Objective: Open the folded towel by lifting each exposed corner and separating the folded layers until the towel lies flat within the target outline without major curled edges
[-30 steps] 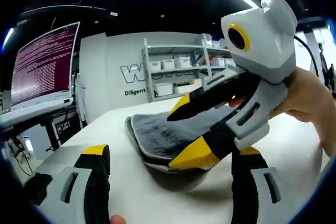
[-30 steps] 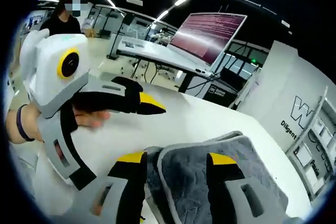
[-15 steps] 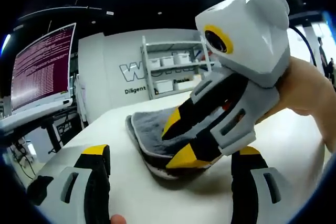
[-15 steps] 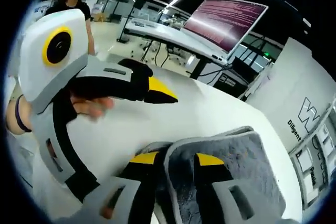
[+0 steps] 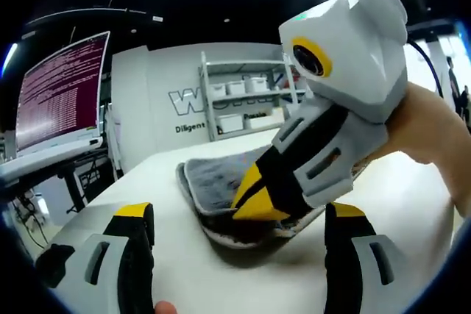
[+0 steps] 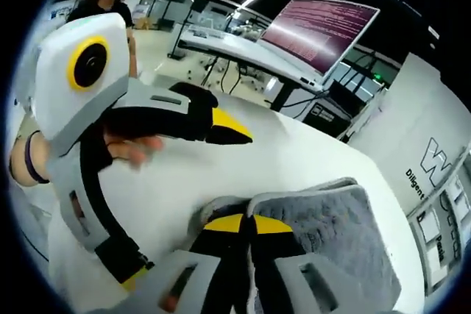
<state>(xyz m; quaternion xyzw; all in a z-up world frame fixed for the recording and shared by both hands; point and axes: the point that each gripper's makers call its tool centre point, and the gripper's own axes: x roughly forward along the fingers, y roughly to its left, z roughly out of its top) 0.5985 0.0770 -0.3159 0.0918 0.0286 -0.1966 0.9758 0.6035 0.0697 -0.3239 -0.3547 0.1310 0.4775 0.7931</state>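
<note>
Folded grey towel (image 5: 221, 182) lies on white worktop (image 5: 412, 204). Right tool (image 6: 246, 223) pinched tight on the towel's near edge, lifting top layer. Left tool (image 5: 239, 215) wide apart, holding nothing, just beside the towel. Monitor (image 6: 320, 27) behind.

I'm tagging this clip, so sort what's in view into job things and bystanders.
Job: towel, folded on the table; right gripper, jaws shut on its corner; left gripper, jaws open.
Bystanders: monitor, shelves with bins, person.
</note>
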